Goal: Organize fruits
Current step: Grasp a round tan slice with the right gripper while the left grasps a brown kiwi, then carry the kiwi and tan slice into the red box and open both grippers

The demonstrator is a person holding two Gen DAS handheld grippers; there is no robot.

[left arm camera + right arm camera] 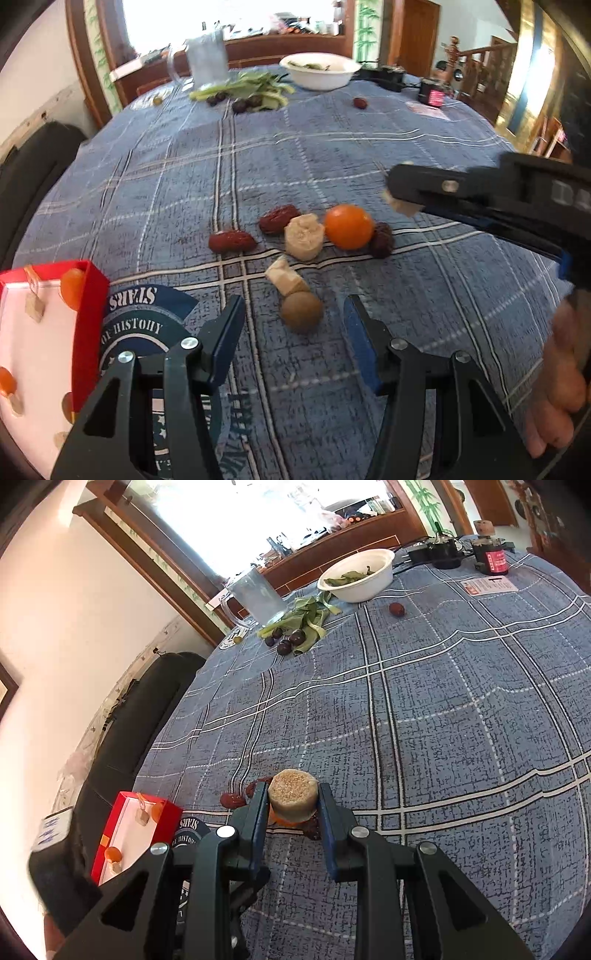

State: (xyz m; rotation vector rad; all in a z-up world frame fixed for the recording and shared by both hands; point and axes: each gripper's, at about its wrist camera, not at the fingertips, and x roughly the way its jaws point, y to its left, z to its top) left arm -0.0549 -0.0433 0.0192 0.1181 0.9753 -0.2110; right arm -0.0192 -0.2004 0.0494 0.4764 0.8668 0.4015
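In the left wrist view an orange fruit (349, 226), two red dates (232, 241) (279, 218), a dark date (382, 239), two pale banana chunks (304, 237) (285, 277) and a brown round fruit (301, 311) lie on the blue plaid cloth. My left gripper (293, 334) is open just before the brown fruit. My right gripper (291, 803) is shut on a pale banana chunk (293, 796), held above the pile; it shows at the right (400, 206). A red box (83, 291) (122, 834) with several fruit pieces stands at the left.
At the far side stand a white bowl (320, 70) of greens, a clear pitcher (207, 55), green leaves with dark plums (291, 637), a lone date (360, 102) and black devices (491, 554). A dark sofa (122, 720) runs along the table's left edge.
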